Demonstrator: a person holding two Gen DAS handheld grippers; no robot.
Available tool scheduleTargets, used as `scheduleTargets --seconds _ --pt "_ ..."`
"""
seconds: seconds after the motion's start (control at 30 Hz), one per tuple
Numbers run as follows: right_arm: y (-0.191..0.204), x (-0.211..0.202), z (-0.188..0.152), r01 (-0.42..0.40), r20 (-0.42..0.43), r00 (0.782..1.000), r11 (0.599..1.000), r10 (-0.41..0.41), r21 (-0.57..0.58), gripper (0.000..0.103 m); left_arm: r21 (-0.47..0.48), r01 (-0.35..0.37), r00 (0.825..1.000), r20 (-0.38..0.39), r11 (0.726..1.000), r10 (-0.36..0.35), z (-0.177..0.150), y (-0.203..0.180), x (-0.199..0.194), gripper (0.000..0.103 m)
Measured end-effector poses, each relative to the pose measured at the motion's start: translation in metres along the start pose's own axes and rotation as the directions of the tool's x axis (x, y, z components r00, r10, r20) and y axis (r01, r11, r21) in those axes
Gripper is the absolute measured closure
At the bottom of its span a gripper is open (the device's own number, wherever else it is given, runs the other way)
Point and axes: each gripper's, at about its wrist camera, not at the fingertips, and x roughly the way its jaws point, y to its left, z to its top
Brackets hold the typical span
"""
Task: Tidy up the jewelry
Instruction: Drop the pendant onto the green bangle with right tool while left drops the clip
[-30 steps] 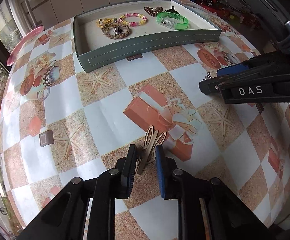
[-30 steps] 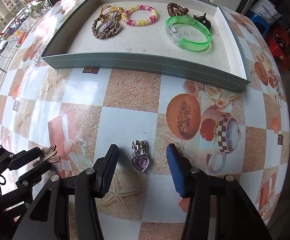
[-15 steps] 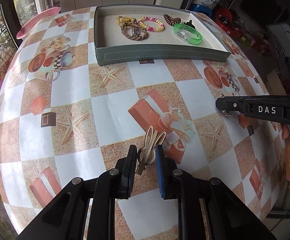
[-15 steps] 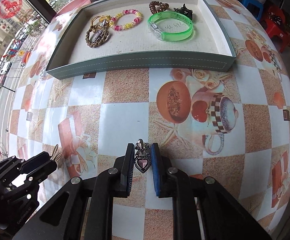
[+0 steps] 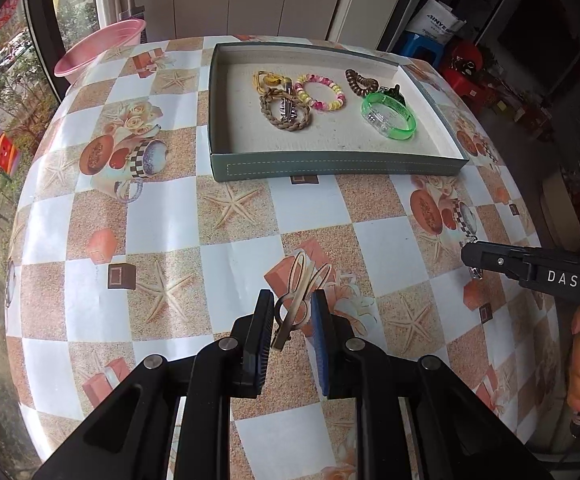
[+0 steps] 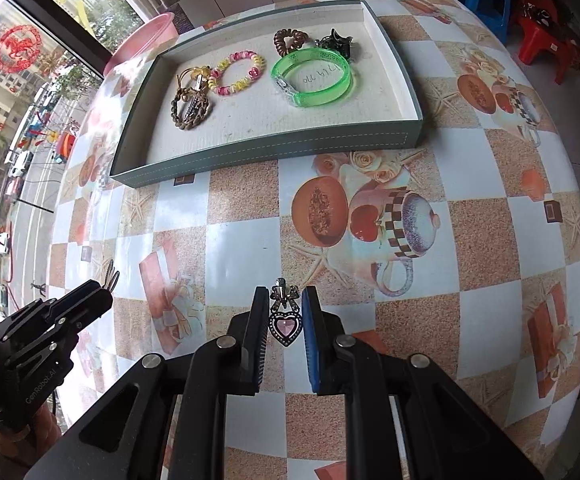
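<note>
My left gripper (image 5: 290, 312) is shut on a beige rabbit-ear hair clip (image 5: 296, 298) and holds it above the table. My right gripper (image 6: 285, 312) is shut on a pink heart brooch (image 6: 285, 322) with a silver bow, also lifted. The grey tray (image 5: 330, 162) stands at the far side; it shows in the right wrist view too (image 6: 250, 152). In it lie a green bangle (image 5: 388, 116), a pink-yellow bead bracelet (image 5: 322, 92), a braided brown bracelet (image 5: 286, 110), a brown coil tie (image 5: 360, 82) and a dark claw clip (image 6: 334, 42).
The round table (image 5: 162, 216) has a checkered printed cloth. A pink basin (image 5: 100, 46) sits at its far left edge by the window. Stools and boxes stand on the floor beyond the far right edge. The right gripper's side (image 5: 530, 270) shows at the right of the left wrist view.
The right gripper closed on the heart brooch and lifted it. Both grippers rose and pulled back from the table, each with its piece held.
</note>
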Motion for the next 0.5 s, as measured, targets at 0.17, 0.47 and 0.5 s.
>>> scheduleTargets --seconds 0.17,0.47,0.5 --pt "-0.003 -0.014 0.009 -0.006 0.024 1.0 1.0 0.006 0.001 0.085 -0.01 -0.017 1.0 0.022 1.0 0.018 0.013 -0.004 -0.006 0.071" --pt "-0.008 -0.031 0.033 -0.03 0.059 0.998 1.0 0.03 0.003 0.085 -0.014 -0.016 0.998 0.059 1.0 0.017 0.036 -0.012 -0.013 0.071" --pt "-0.009 -0.034 0.036 -0.031 0.064 0.997 1.0 0.031 0.002 0.085 -0.014 -0.016 0.998 0.062 1.0 0.017 0.039 -0.013 -0.013 0.071"
